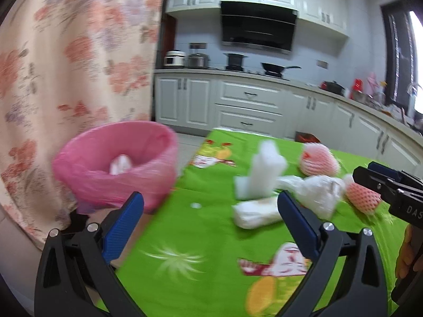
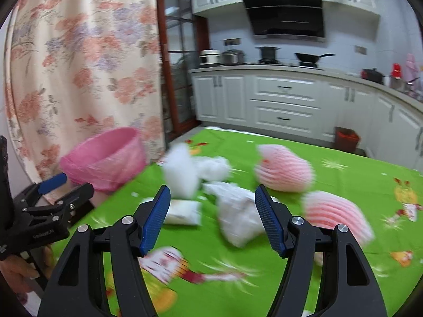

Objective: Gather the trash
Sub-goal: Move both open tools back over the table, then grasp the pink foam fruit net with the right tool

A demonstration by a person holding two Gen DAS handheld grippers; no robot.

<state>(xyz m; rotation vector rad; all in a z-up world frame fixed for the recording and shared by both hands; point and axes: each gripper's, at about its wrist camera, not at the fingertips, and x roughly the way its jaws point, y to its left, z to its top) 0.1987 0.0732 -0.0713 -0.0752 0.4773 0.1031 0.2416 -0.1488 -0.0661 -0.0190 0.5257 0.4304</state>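
Two handheld grippers hover over a trash-strewn green tablecloth, both with jaws apart and holding nothing.

The left gripper (image 1: pixel 210 206) stands spread wide above the bright green printed tablecloth (image 1: pixel 211 237), its blue pads clear of everything, with the folded white plastic packet (image 1: pixel 255 212) lying just ahead between its fingertips. The right gripper (image 2: pixel 212 200) has its jaws partly apart and empty; a crumpled white plastic bag (image 2: pixel 238 211) lies on the cloth beyond them, untouched. Other trash sits close by on the table: a tall white foam piece (image 1: pixel 264 169) and two pink foam fruit nets (image 2: pixel 284 170) (image 2: pixel 335 212). The round bin lined with a pink plastic bag (image 1: pixel 119 163) stands at the table's left edge beside the floral curtain (image 1: pixel 79 66), with something white already inside.
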